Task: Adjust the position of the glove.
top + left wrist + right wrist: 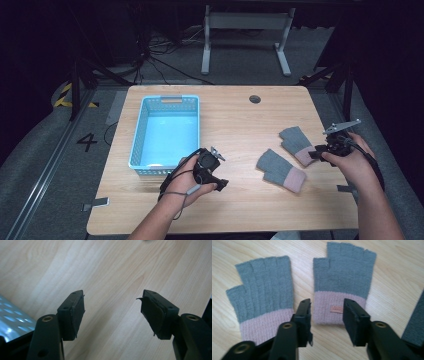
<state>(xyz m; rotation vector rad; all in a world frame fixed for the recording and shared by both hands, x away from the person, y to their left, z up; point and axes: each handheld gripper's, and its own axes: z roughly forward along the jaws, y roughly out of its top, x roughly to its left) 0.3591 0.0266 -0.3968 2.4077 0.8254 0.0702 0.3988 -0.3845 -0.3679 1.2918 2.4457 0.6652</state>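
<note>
Two fingerless gloves, grey with pink cuffs, lie flat on the right side of the wooden table [240, 125]: a far glove [294, 140] and a near glove [279, 168]. My right gripper [314, 153] is at the far glove's cuff. In the right gripper view its open jaws [327, 305] straddle that pink cuff [329, 310] of the far glove [344, 272], and the pads do not press on it. The near glove [264, 287] lies just to the left there. My left gripper [218, 175] is held near the table's middle front, its jaws [112, 307] open over bare wood.
An empty light-blue plastic basket [167, 132] stands on the left half of the table, right beside my left hand; its corner [11, 320] appears at the lower left of the left gripper view. A round cable hole [255, 99] sits near the far edge.
</note>
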